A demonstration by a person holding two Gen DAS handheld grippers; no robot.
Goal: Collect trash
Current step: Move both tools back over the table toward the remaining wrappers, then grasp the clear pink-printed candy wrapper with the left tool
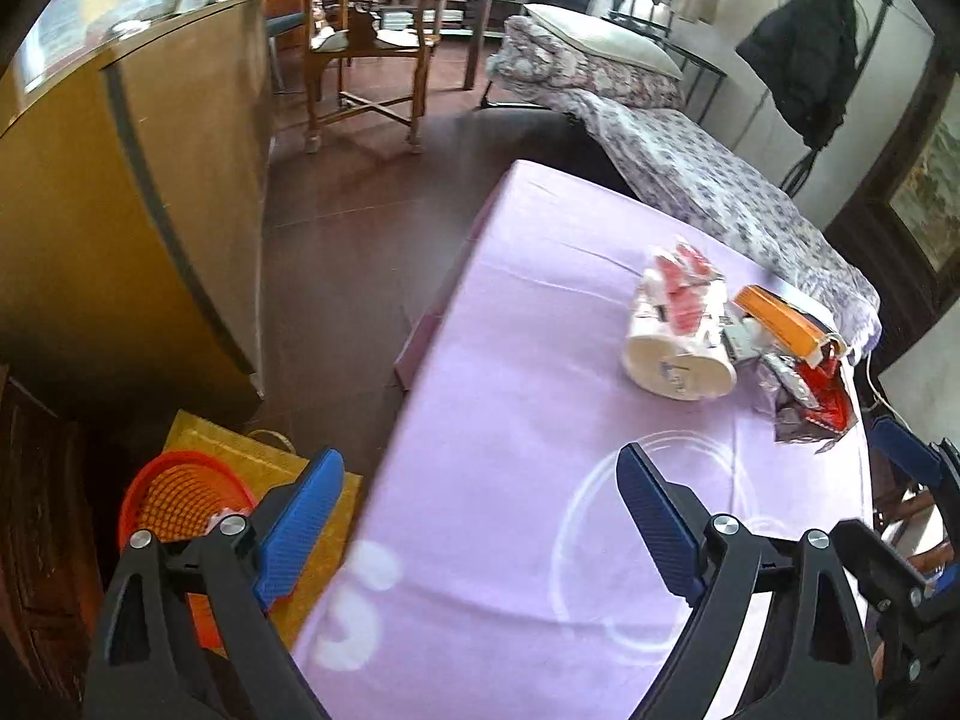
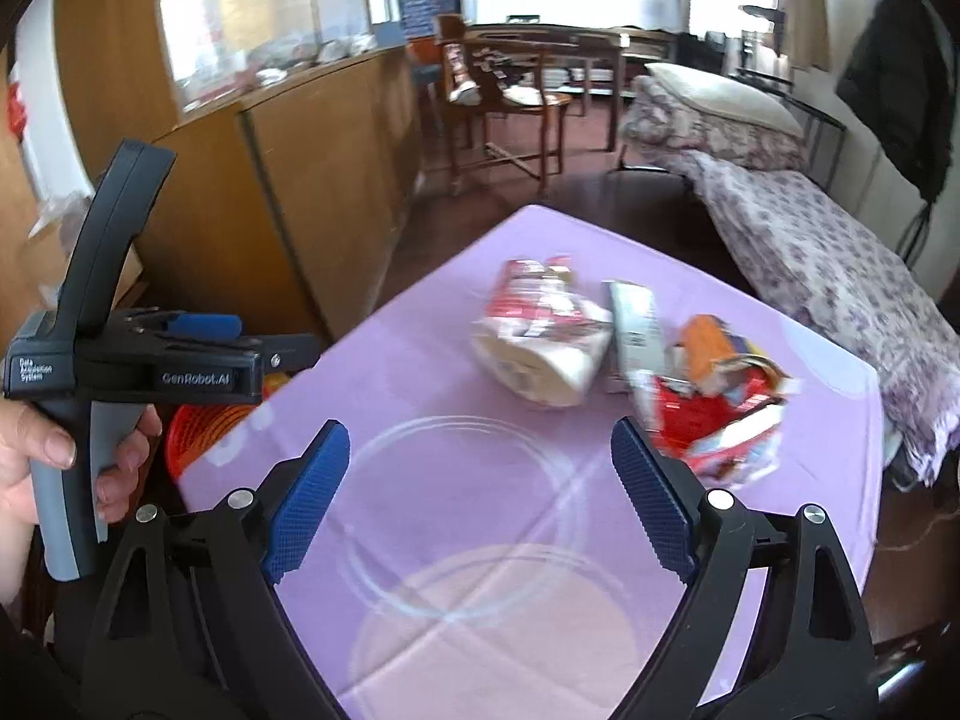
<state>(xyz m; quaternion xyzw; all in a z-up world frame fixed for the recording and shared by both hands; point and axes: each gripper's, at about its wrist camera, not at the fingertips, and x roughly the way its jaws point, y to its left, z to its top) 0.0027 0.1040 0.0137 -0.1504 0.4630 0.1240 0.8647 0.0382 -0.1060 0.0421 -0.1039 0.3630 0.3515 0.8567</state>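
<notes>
The left gripper (image 1: 480,516) stands wide open with nothing between its blue pads (image 1: 654,516); its left finger hangs past the table edge, over an orange basket (image 1: 174,498) on the floor, and its right finger is above the purple tablecloth (image 1: 510,420). The right gripper (image 2: 480,498) is also spread wide and empty, both its blue pads (image 2: 309,501) hovering over the bare near part of the cloth.

The trash lies in a loose pile on the far right part of the table, well apart from the left gripper and a little beyond the right one. Nearest the middle is a white paper cup (image 2: 540,369) lying on its side with red and white wrappers (image 2: 540,294) stuffed at its mouth. Just to its right is a flat grey packet (image 2: 636,324), then an orange box (image 1: 780,315), and in front of that a crumpled red and white wrapper (image 2: 720,426), which sits just beyond the right gripper's right finger.

In the right wrist view a hand (image 2: 36,462) holds the grey handle of the left gripper at the left side, beside the table edge, with the orange basket showing below it.

Beyond the table are a dark tiled floor (image 1: 360,192), a wooden cabinet (image 1: 120,210) on the left, a wooden chair (image 1: 366,54) at a desk, and a bed with a flowered cover (image 1: 708,180) on the right.
</notes>
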